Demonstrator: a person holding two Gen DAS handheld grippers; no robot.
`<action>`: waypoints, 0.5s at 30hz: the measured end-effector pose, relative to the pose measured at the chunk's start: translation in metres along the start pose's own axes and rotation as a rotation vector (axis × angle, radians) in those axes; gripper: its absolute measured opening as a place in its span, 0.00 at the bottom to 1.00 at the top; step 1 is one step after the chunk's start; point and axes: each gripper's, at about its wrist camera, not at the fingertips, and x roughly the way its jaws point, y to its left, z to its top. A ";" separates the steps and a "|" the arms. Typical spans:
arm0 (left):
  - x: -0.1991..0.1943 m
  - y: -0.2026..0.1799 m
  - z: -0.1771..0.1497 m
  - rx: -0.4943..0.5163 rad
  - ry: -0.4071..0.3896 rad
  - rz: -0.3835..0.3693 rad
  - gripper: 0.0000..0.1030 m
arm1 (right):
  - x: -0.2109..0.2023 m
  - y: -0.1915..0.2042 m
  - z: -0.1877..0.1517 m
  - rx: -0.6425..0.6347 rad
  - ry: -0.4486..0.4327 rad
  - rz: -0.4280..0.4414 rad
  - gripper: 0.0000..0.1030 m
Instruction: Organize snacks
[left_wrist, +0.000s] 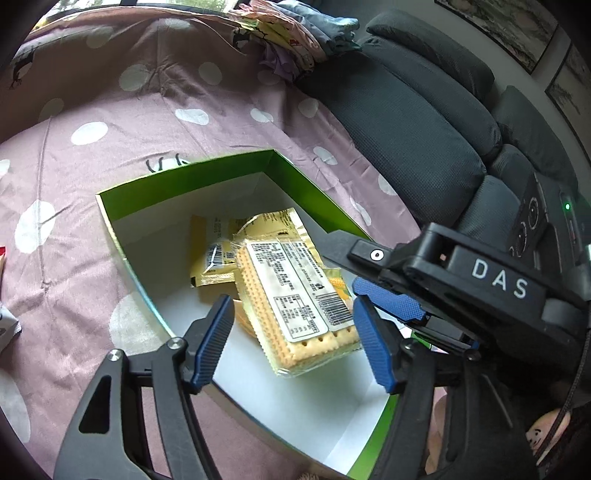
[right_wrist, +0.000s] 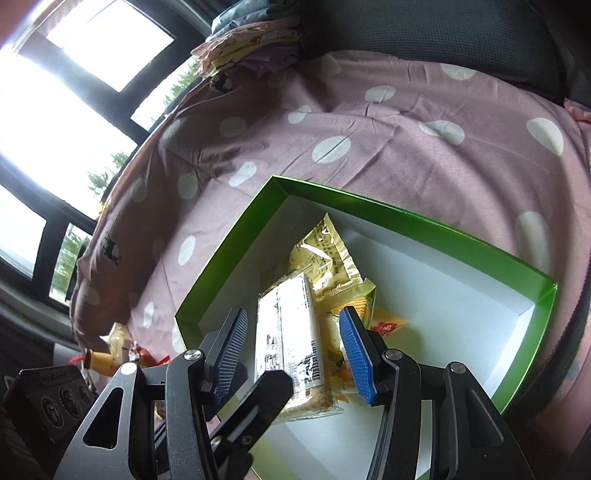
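- Left wrist view: the left gripper (left_wrist: 291, 338) hangs over the green box (left_wrist: 207, 175) at frame centre, jaws wide, holding nothing. Between its blue fingers (left_wrist: 212, 339) lies the cracker pack (left_wrist: 295, 302), label up, resting on yellow packets (left_wrist: 212, 258) on the box floor. The right gripper (left_wrist: 391, 301) reaches in from the right.
- Right wrist view: the right gripper (right_wrist: 291, 350) is wide too, empty, above the cracker pack (right_wrist: 291, 339) in the box (right_wrist: 229, 251). More snacks (right_wrist: 118, 347) lie on the spotted sheet (right_wrist: 406, 122) at lower left.

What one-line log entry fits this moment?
cracker pack in box | left claw open over pack | right claw open | yellow packets beneath
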 end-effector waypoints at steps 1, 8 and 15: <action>-0.007 0.004 0.000 -0.016 -0.015 -0.001 0.71 | -0.002 0.001 0.000 -0.001 -0.011 0.002 0.57; -0.082 0.048 -0.011 -0.114 -0.135 0.073 0.85 | -0.024 0.026 -0.006 -0.064 -0.074 0.076 0.63; -0.153 0.138 -0.031 -0.298 -0.204 0.311 0.86 | -0.021 0.094 -0.030 -0.255 -0.038 0.259 0.73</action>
